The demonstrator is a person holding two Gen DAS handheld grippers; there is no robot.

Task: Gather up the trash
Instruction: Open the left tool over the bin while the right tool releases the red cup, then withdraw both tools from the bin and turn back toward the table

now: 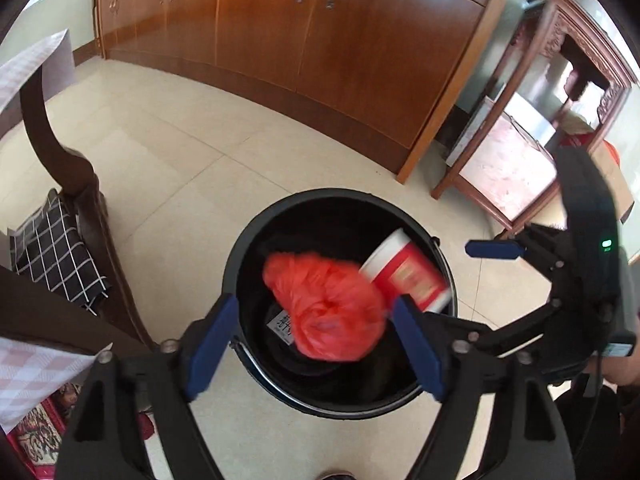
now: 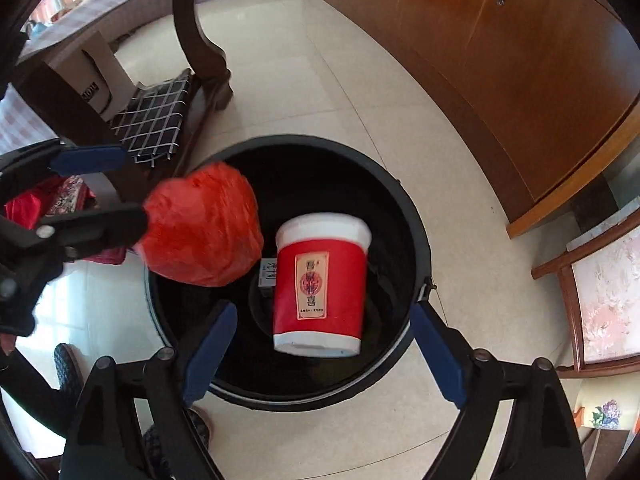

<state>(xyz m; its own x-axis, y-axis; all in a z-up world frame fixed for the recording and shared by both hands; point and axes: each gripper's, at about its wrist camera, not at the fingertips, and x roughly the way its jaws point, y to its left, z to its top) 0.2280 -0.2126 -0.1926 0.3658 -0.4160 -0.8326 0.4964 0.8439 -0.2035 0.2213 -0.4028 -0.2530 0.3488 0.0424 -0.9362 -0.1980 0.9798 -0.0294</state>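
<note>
A crumpled red plastic bag (image 1: 326, 306) and a red paper cup with white rims (image 2: 320, 284) are seen over the mouth of the round black plastic bin (image 1: 400, 400), low in the centre of both views, blurred as if dropping. The left gripper (image 1: 316, 348) has its jaws spread, touching nothing; the right gripper (image 2: 320, 358) likewise stands wide apart. The dropping-in step is judged in hand; next, both grippers should be lifted clear and more trash sought. A dark wooden table leg (image 2: 200, 40) and wooden cabinet (image 1: 320, 40) stand near on the tiled floor (image 1: 180, 140).
</note>
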